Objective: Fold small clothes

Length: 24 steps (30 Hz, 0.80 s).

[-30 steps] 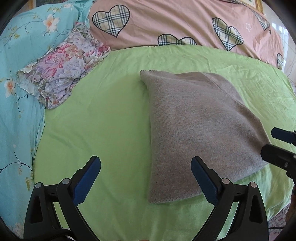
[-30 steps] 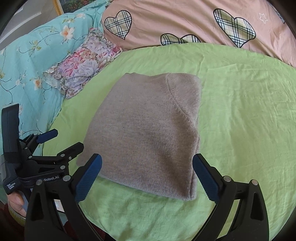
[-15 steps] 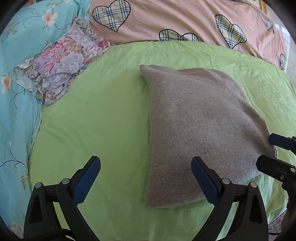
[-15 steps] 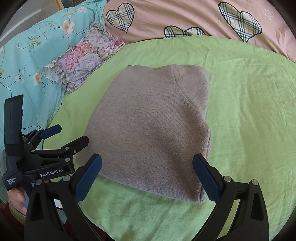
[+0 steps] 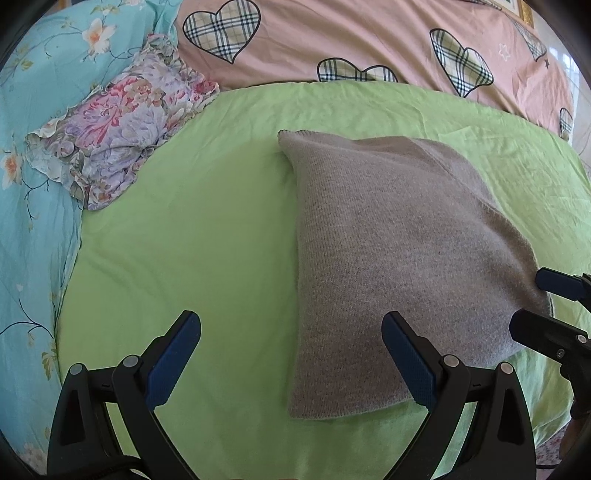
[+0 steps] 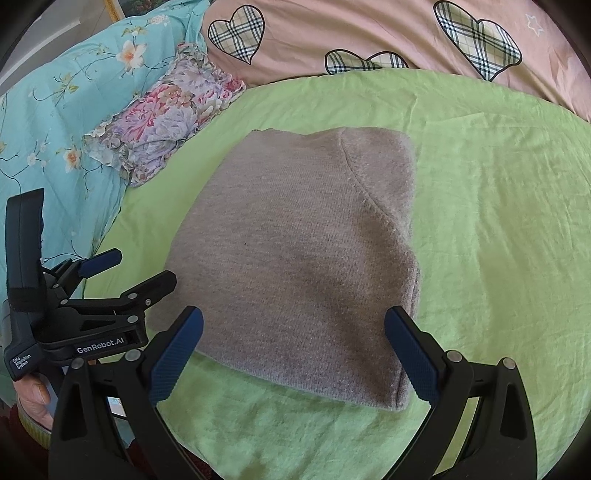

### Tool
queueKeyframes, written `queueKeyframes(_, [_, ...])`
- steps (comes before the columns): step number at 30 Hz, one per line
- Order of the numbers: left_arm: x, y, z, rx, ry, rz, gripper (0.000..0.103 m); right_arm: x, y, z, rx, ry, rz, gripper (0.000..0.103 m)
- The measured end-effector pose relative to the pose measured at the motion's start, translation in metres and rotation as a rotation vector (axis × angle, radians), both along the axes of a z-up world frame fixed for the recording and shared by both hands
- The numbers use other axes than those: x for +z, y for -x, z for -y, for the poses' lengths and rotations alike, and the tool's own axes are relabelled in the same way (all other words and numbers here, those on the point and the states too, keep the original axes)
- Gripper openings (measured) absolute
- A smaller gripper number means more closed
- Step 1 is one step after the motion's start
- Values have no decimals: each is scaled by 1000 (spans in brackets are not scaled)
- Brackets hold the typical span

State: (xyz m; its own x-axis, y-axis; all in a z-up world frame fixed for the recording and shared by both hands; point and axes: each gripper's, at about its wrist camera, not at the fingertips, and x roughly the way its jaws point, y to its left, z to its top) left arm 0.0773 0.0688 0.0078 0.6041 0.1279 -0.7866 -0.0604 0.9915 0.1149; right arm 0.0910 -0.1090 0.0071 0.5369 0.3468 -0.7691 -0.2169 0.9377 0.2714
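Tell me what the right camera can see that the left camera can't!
Only the right camera shows a hand holding the left gripper, and the curved seam on the grey sweater. Only the left camera shows a gold picture frame at the top. Both show the folded sweater on the green sheet, the flowery cloth, and both grippers open.

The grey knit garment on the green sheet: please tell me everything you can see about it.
The grey garment is a soft, fine-ribbed knit, folded into a thick, roughly rectangular bundle. A curved seam crosses its top layer near the right fold. It lies flat on the green sheet, apart from the floral cloth at the far left. Both grippers, left and right, are open near its front edge; neither grips it.
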Motion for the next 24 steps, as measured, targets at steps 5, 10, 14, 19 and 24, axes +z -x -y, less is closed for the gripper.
queueKeyframes(5, [0,-1,0,-5,0,1,99,0,-1,0,0,-1,0,99])
queueKeyframes(10, [0,-1,1,-8,-1,3,99,0,-1,1,3,-1,0,99])
queueKeyframes(14, [1,-1,1,-9,0,4,99,0,-2,1,2,-1,0,99])
queueKeyframes(19, [2,-1,1,-9,9,7,99,1,-2,1,3,-2,1,99])
queueKeyframes(24, [4,0,1,-13,12,10,99,1,-4,1,3,-4,2,99])
